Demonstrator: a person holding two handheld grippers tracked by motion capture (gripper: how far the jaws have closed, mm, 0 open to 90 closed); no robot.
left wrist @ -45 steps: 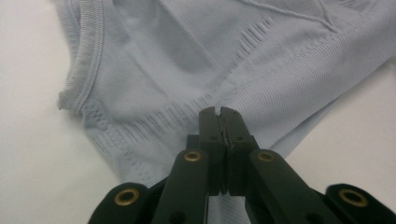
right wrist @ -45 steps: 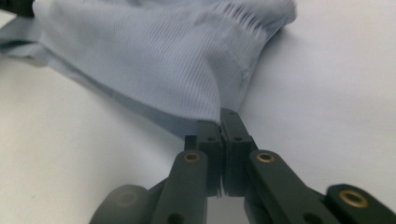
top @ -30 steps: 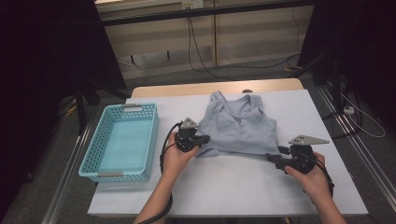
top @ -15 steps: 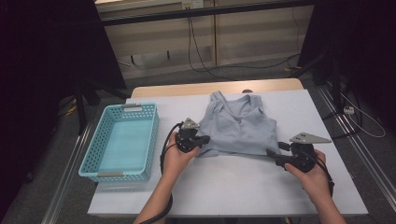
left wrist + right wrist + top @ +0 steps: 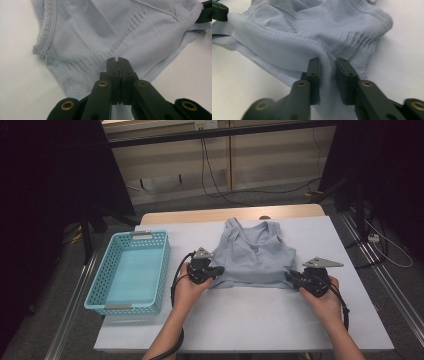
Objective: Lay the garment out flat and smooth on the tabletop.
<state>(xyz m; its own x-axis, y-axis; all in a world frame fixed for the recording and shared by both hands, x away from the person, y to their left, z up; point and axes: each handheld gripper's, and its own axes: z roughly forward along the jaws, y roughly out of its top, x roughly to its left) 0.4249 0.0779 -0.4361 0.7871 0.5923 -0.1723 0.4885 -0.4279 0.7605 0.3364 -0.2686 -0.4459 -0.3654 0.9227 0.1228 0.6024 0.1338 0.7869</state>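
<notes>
Left gripper clenched on tank top hem at 8 o'clock, forearm angled inward. Right gripper, at 4 o'clock, has just been closing, fabric bunched between its jaws.

Table: white top, with a bare wooden strip along the far edge at 12 o'clock.

Lying directly on it:
- Basket, light blue plastic with perforated walls, at 9 o'clock, running lengthwise along the left edge and reaching just past it. Nothing visible inside.
- Top, pale grey-blue and sleeveless, spread flat from the centre toward 12 o'clock; shoulder straps point to the far edge, hem faces 6 o'clock. Ribbed bands cross the fabric near the hem; the hem corner at 3 o'clock is bunched into a raised fold.

Basket and top lie apart, a strip of white surface between them.
</notes>
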